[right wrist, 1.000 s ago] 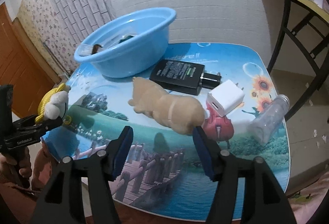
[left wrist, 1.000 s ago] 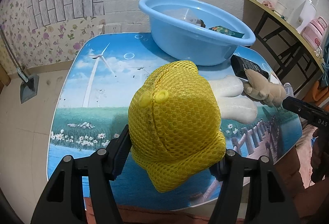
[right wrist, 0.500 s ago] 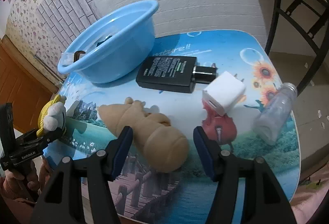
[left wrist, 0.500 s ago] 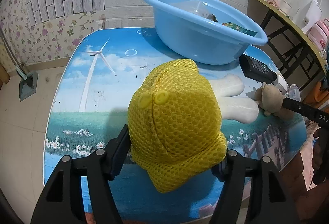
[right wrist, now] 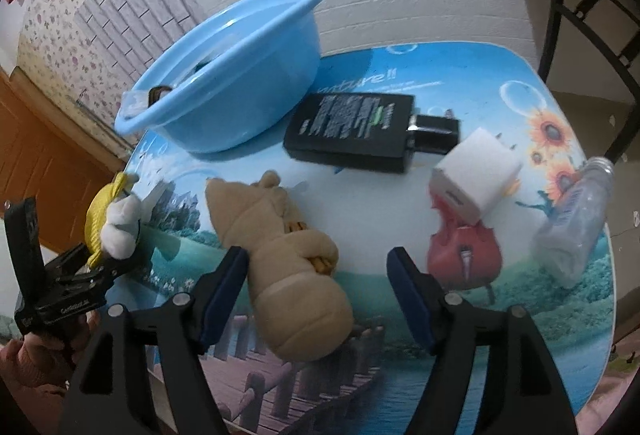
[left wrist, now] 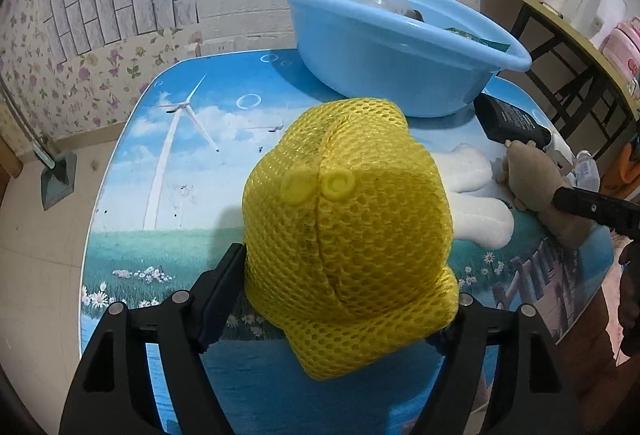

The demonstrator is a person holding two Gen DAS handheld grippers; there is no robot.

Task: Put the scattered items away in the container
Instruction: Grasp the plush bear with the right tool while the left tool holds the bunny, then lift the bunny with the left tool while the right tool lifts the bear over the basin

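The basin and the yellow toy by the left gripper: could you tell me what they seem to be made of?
The basin looks like smooth moulded plastic, light blue with a soft sheen and a rolled rim. The yellow toy looks covered in open synthetic mesh, shown by its honeycomb holes and centre seam; its filling cannot be seen.

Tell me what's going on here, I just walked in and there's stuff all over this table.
A person is tidying items into the blue basin with a handheld tool in each hand. The left tool straddles a yellow mesh glove, its jaws opening. The right tool straddles a beige plush toy, jaws also opening and not yet pressing it. A black adapter, white charger and clear bottle still lie on the table.
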